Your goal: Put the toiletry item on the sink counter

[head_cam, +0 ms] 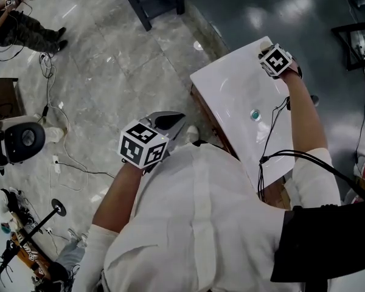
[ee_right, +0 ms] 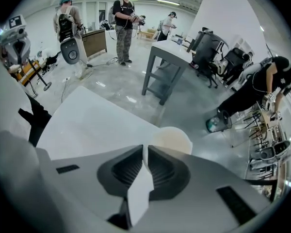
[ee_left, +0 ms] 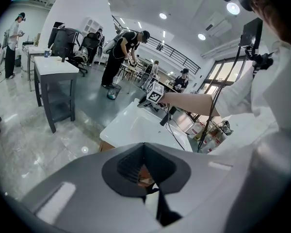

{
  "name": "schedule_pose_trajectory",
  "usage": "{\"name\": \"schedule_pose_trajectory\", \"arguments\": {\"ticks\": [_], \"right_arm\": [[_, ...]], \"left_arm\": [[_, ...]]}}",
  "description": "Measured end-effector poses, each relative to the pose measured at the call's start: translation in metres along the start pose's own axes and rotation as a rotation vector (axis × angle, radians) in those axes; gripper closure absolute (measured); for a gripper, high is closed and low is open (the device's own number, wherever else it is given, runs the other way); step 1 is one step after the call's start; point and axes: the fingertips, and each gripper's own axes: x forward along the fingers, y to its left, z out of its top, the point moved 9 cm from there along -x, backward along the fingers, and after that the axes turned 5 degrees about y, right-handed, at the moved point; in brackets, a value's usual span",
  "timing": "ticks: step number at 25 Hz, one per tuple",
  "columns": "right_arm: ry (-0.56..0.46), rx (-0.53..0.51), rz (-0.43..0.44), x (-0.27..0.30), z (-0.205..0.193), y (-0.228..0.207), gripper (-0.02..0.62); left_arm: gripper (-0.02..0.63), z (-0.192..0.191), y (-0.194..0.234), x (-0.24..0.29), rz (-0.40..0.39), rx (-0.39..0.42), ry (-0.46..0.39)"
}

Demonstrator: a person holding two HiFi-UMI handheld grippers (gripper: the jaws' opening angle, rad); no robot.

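A white sink counter (head_cam: pixel 225 84) with a teal drain (head_cam: pixel 254 114) stands in front of me. My right gripper (head_cam: pixel 272 58) is over its far corner, largely hidden under its marker cube. In the right gripper view the right gripper (ee_right: pixel 145 149) is shut on the thin wall of a cream cup (ee_right: pixel 177 139), which hangs just past the counter's (ee_right: pixel 87 125) edge. My left gripper (head_cam: pixel 169 121) is held off the counter's near left side, over the floor. Its jaws meet with nothing between them in the left gripper view (ee_left: pixel 144 147), where the counter (ee_left: pixel 131 125) lies ahead.
A grey table (ee_right: pixel 167 57) stands on the glossy floor beyond the counter. Cables (head_cam: pixel 48 102) trail over the floor at left. Several people (ee_right: pixel 123 23) stand around the room. A teal bucket (ee_right: pixel 216 123) sits on the floor near the counter's corner.
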Motion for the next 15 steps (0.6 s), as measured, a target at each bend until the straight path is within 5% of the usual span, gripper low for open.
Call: {"name": "schedule_pose_trajectory", "arguments": {"ticks": [7, 15], "right_arm": [[-0.012, 0.011, 0.001, -0.002, 0.000, -0.001, 0.502], [-0.031, -0.015, -0.027, -0.029, 0.004, 0.014, 0.495]], "left_arm": [[0.601, 0.001, 0.003, 0.002, -0.002, 0.009, 0.006], [0.601, -0.002, -0.004, -0.011, -0.017, 0.027, 0.001]]}}
